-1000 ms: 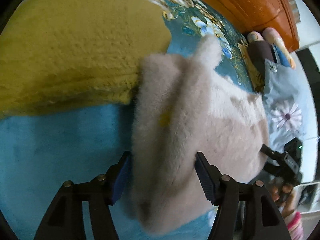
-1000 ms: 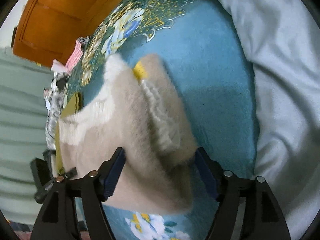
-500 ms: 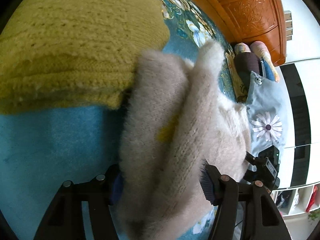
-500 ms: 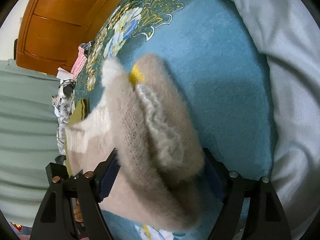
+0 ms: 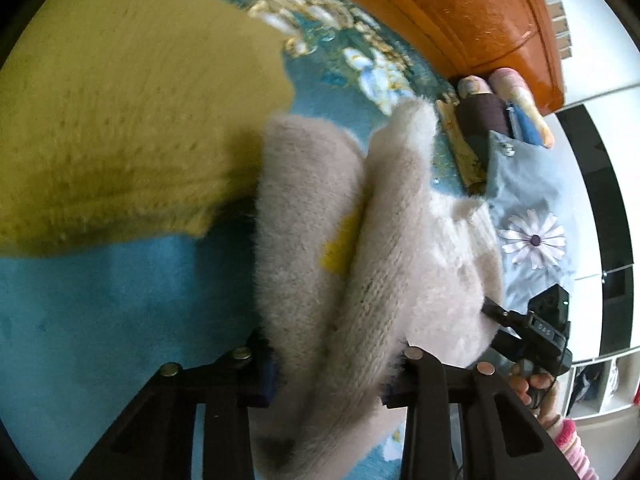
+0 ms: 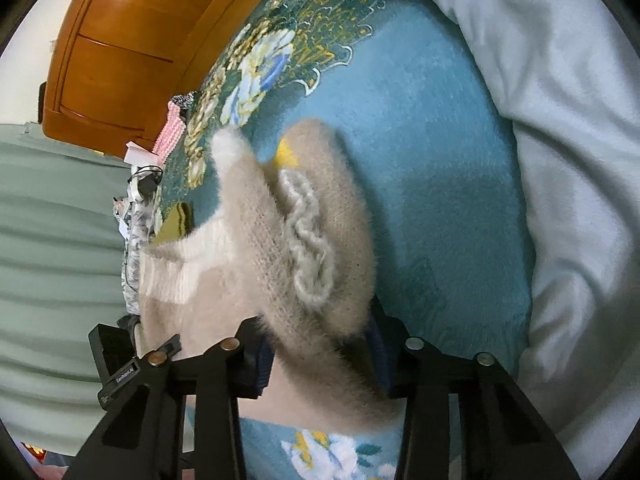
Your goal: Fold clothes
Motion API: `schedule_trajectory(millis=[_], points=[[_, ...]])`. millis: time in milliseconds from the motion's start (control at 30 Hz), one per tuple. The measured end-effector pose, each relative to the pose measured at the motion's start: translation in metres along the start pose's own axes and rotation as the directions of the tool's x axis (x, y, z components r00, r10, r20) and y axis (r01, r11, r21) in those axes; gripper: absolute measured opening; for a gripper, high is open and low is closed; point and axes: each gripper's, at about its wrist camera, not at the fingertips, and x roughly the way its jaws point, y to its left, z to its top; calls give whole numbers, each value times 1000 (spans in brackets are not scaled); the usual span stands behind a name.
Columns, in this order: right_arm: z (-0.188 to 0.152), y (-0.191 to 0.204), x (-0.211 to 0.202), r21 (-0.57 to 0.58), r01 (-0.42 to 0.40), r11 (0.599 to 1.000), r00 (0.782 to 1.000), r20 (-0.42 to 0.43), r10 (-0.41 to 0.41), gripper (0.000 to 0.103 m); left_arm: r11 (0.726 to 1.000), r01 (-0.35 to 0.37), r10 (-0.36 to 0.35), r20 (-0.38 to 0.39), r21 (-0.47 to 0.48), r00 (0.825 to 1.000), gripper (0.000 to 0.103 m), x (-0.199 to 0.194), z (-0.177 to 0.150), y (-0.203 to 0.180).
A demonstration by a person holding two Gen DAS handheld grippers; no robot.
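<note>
Since a second ago, the beige sweater (image 5: 360,264) had bunched deeper into the left gripper (image 5: 328,372), whose jaws were clamped on its doubled edge beside the yellow knit (image 5: 132,112) on the blue blanket (image 5: 100,320).

At the right gripper (image 6: 320,356), jaws likewise pinched the fuzzy fold, lying mid-blanket. The thick, slippery pile could slide free, spoiling the fold.

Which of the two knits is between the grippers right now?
The fluffy beige sweater, bunched between both grippers' fingers. The mustard-yellow knit lies untouched beside it on the blue blanket.
</note>
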Motion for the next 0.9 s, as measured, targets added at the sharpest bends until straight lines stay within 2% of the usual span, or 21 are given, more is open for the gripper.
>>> schedule_trajectory(millis=[167, 367, 600, 767, 900], points=[[0, 13, -10, -23, -19, 1000, 1000, 14, 20, 38, 997, 27, -30, 42, 67, 999, 36, -29, 8, -20], [10, 50, -6, -71, -37, 997, 999, 25, 38, 36, 992, 0, -13, 100, 129, 995, 35, -63, 34, -20], [25, 113, 28, -133, -79, 988, 997, 5, 80, 33, 995, -19, -1, 190, 103, 982, 34, -112, 70, 17], [32, 173, 63, -194, -104, 976, 995, -18, 102, 33, 995, -40, 11, 287, 95, 958, 33, -151, 96, 43], [40, 216, 90, -248, -121, 961, 992, -1, 124, 33, 997, -55, 33, 339, 55, 940, 33, -167, 110, 75]])
